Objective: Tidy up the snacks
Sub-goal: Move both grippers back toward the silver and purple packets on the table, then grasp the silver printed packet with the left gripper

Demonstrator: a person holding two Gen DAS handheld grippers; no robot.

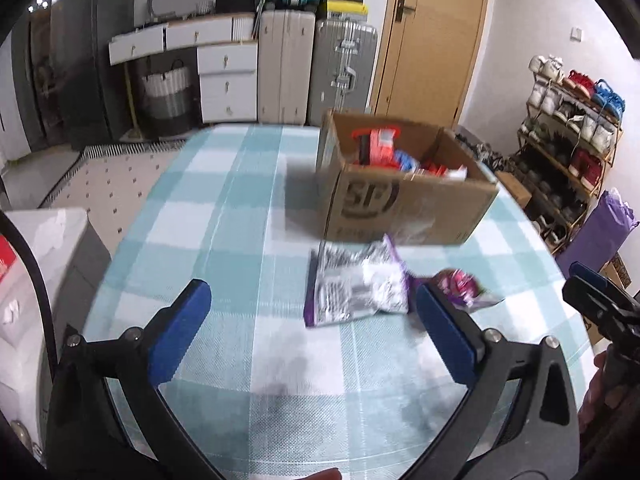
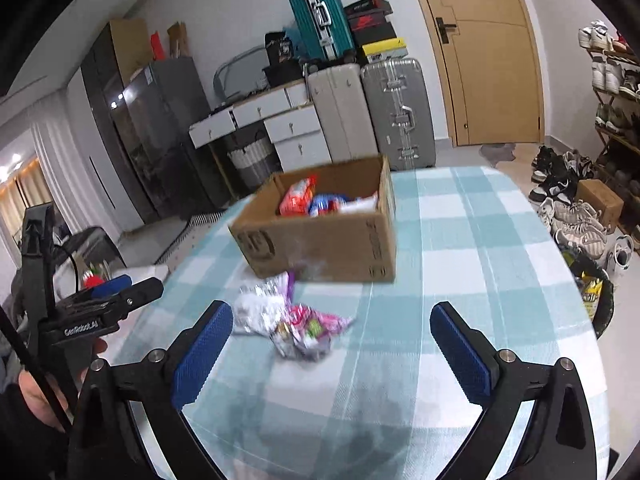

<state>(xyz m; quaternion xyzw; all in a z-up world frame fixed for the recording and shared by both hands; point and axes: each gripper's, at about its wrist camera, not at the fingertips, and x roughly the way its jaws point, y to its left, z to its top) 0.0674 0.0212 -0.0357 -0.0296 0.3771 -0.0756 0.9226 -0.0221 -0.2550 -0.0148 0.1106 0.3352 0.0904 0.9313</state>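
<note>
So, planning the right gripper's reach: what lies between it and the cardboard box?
Two snack packets, silver-purple and pink, before the box; right wrist view.

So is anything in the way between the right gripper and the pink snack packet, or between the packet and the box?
Nothing visible. The right gripper is open with the pink snack packet just ahead, only tablecloth between. The silver and purple bag lies beside the packet, not across its path to the open cardboard box.

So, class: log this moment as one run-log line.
left gripper open | right gripper open | two snack packets on table | box partly filled
</note>
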